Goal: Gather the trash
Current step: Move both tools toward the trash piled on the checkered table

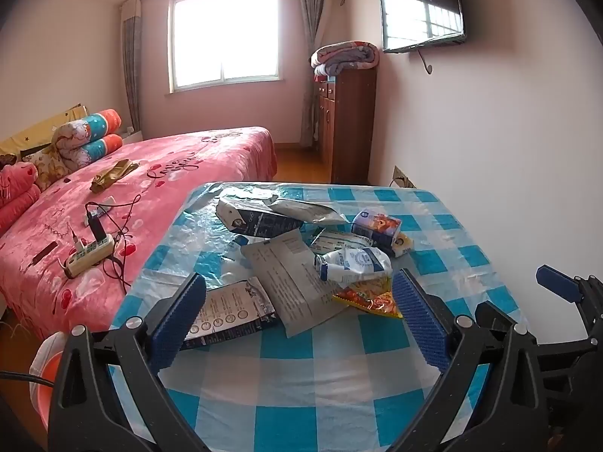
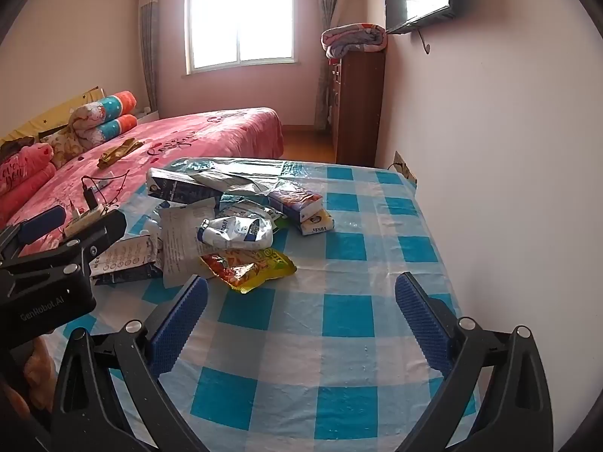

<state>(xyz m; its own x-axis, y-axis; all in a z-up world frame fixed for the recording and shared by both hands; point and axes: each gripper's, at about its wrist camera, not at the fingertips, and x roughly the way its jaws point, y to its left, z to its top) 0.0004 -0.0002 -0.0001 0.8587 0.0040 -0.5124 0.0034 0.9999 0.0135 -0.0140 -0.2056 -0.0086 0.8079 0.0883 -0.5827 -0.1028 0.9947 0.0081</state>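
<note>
Both hand-held grippers (image 1: 299,293) (image 2: 301,297) wide apart, empty; orange bin (image 1: 45,373) only in left view.

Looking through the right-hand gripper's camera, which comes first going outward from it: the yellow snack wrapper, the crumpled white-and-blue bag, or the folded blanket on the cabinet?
From the right gripper, both jaws wide open:
1. Yellow snack wrapper, just ahead on the checked tablecloth, slightly left.
2. Crumpled white-and-blue bag, right behind the wrapper, in the pile.
3. Folded blanket, far across the room atop the wooden cabinet.
</note>
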